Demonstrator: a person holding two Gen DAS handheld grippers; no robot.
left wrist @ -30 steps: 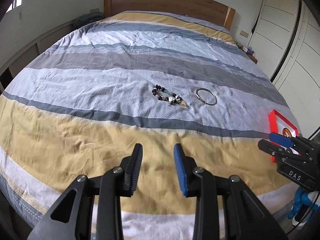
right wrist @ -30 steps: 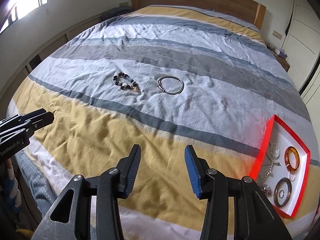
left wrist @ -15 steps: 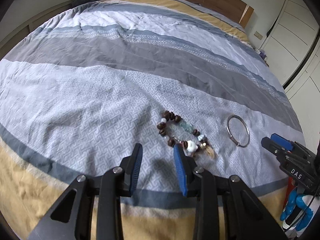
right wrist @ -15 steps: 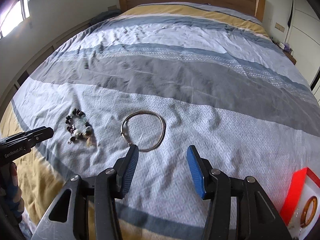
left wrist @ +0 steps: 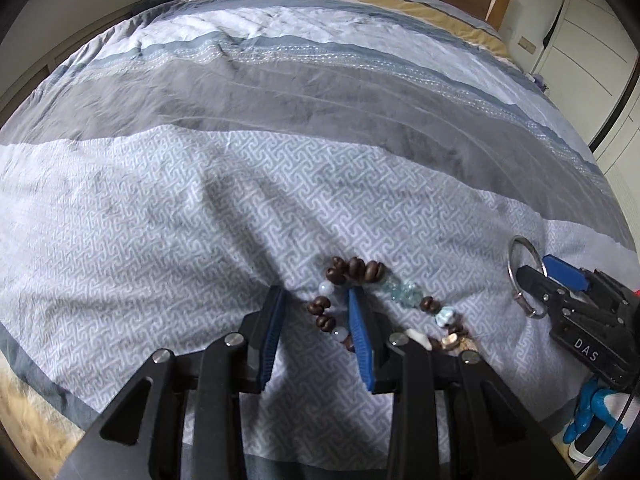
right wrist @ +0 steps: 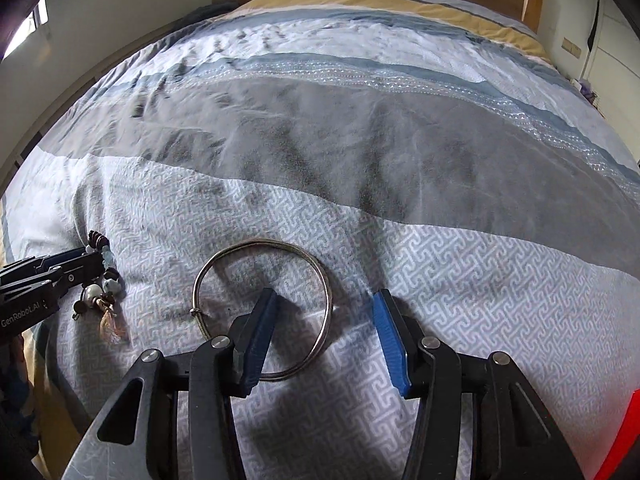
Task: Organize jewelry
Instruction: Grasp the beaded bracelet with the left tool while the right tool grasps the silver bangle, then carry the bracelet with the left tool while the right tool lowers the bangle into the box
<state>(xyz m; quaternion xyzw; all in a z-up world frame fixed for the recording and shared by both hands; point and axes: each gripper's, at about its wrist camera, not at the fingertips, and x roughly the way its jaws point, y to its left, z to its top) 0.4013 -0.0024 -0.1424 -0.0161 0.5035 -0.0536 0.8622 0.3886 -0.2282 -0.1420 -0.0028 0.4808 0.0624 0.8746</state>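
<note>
While the striped quilted bedspread (left wrist: 240,184) is lying rumpled over the bed, the left hand-held gripper (left wrist: 316,308) is hanging spread over the beaded bracelet (left wrist: 360,280), its blue ribbed pads straddling the near run of glossy brown and pale beads without pinching them. Just right of the bracelet, on the same maze-patterned grey band, the thin round metal bangle (right wrist: 260,312) is lying flat. The right hand-held gripper (right wrist: 324,308) is standing spread astride the bangle's right rim, one pad inside the hoop, one outside, neither pressing on the wire.
</note>
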